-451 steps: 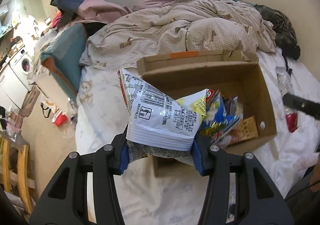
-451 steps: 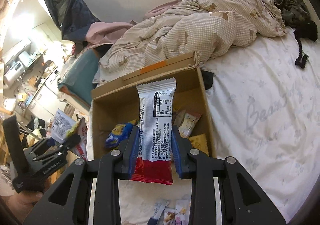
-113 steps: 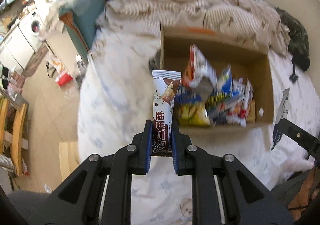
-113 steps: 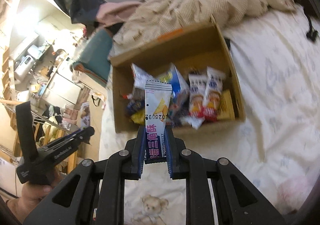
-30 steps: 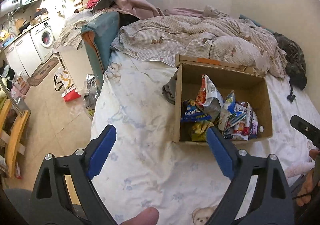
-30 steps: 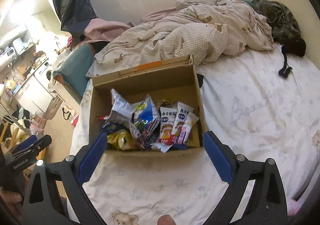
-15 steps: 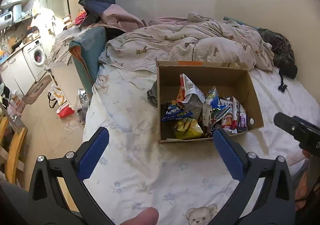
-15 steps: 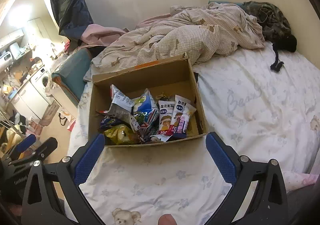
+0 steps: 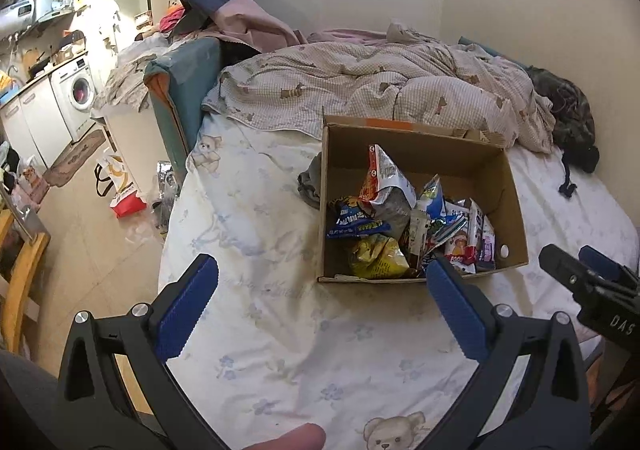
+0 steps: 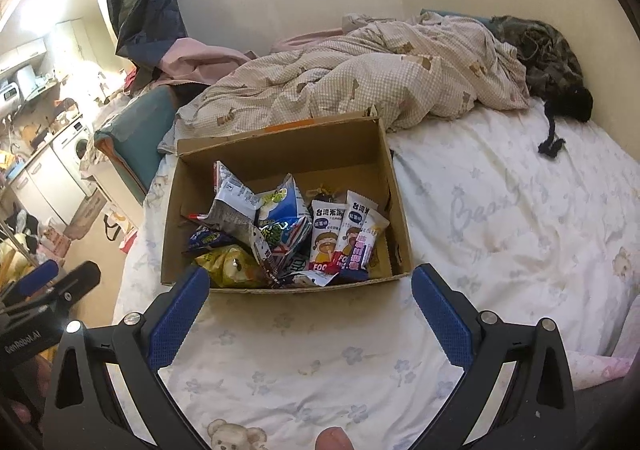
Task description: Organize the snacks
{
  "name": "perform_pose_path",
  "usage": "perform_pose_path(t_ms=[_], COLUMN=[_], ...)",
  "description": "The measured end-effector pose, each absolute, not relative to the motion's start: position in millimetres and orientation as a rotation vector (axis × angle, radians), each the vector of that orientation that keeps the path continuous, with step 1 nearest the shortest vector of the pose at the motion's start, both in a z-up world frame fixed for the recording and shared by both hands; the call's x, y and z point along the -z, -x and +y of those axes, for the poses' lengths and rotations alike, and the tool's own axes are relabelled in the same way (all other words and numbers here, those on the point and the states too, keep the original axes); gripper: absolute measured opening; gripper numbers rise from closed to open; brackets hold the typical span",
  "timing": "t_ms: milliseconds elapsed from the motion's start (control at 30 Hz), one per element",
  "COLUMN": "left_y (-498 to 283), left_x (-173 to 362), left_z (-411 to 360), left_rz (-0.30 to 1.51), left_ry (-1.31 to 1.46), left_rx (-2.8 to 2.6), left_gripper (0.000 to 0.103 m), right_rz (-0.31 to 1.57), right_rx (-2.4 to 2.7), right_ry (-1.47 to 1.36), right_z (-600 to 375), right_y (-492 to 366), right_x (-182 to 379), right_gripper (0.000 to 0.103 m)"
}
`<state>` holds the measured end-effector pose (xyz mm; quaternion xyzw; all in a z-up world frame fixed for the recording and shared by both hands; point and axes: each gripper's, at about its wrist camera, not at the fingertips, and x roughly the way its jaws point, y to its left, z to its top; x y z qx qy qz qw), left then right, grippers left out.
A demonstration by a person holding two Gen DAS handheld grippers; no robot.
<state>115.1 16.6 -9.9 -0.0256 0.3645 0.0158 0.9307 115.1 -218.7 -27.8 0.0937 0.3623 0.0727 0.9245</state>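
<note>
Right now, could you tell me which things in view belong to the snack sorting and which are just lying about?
Part of the job:
cardboard box
snack packets
left gripper, open, empty
right gripper, open, empty

Just lying about:
checked quilt
bedsheet
dark clothes by the wall
washing machine

The cardboard box (image 10: pixel 400 234) is plain brown with an orange strip of tape on its far flap, and the snacks (image 10: pixel 280 238) inside are a jumble of yellow, blue, silver and white packets with red bands. It sits on a white bedsheet (image 10: pixel 500 218) printed with pale blue flowers and small teddy bears (faint grey script too), behind which lies a beige checked duvet (image 10: pixel 360 90) dotted with brown bears. Both grippers have black frames with blue pads (image 9: pixel 186 304).
</note>
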Motion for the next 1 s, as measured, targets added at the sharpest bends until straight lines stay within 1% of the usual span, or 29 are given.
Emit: perform_pose_path(t_ms=[333,1000], left_y=[-114,-112], left_x=[6,5], left_z=[20,21], left_rz=[0.746,0.744], left_ry=[0.083,0.077], left_rx=[-0.023,-0.030], left_gripper=[0.103,0.103], right_rz=[0.706,0.703], right_rx=[-0.134,-0.129], right_ry=[-0.100,-0.097], right_z=[-208,-207], right_y=[-109,-109], right_x=[23,22], right_gripper=[0.103,0.103])
